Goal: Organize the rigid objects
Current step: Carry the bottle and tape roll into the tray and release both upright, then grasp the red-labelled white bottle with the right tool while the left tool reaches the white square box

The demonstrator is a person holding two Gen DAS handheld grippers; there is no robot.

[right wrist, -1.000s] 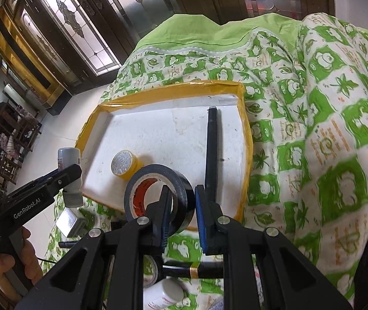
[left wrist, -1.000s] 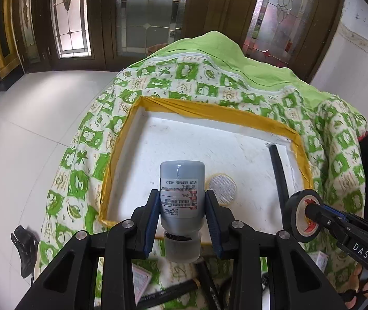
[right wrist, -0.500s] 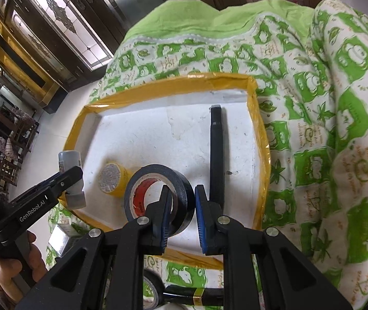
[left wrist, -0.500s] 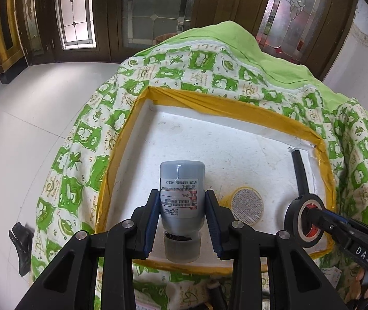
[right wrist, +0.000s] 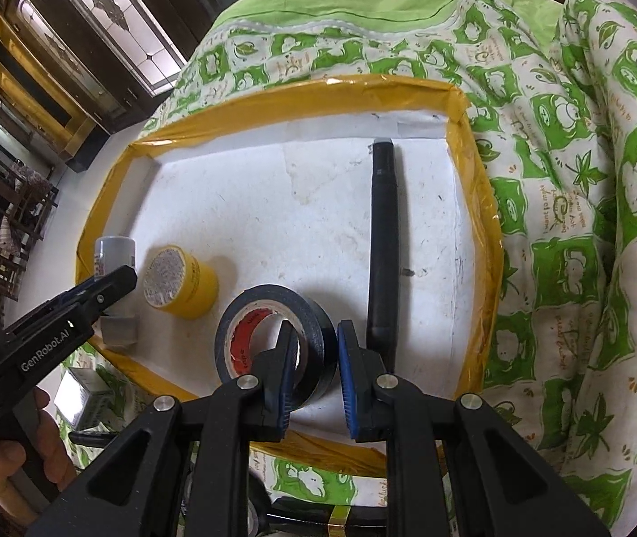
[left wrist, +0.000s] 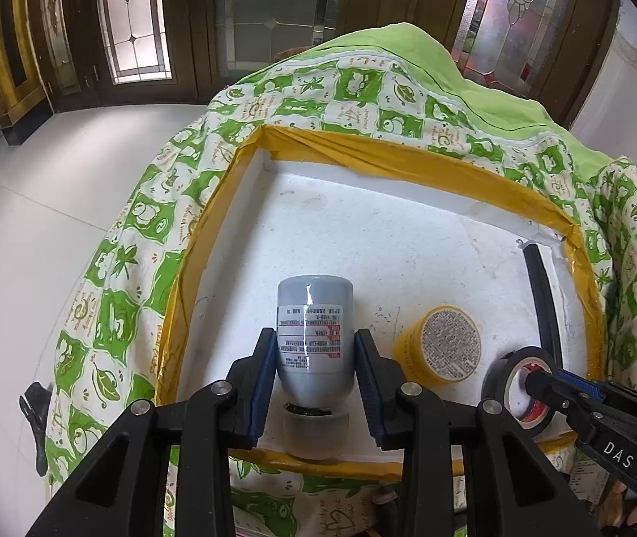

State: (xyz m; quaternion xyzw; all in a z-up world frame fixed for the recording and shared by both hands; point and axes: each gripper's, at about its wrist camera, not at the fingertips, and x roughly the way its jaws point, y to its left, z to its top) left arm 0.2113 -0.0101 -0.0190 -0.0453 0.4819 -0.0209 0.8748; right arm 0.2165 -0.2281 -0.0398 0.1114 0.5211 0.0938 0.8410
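My left gripper (left wrist: 316,369) is shut on a grey bottle (left wrist: 315,326), held cap-down over the near left part of a white tray with a yellow taped rim (left wrist: 363,156). The bottle also shows in the right wrist view (right wrist: 114,253). My right gripper (right wrist: 316,364) is shut on the wall of a black tape roll (right wrist: 269,335), one finger inside its red core, low over the tray (right wrist: 246,94). The roll shows in the left wrist view (left wrist: 519,380). A yellow jar (left wrist: 446,342) stands between bottle and roll. A black marker (right wrist: 383,241) lies along the tray's right side.
The tray rests on a green-and-white patterned cloth (right wrist: 587,223) over a mound. Small items lie on the cloth in front of the tray's near rim: a small box (right wrist: 87,396) and a dark pen (right wrist: 327,514). A white tiled floor (left wrist: 27,223) lies to the left.
Both grippers have moved forward over the tray with their loads and come lower. The bottle and tape roll now hang inside the tray's near rim. The jar and marker have not moved.
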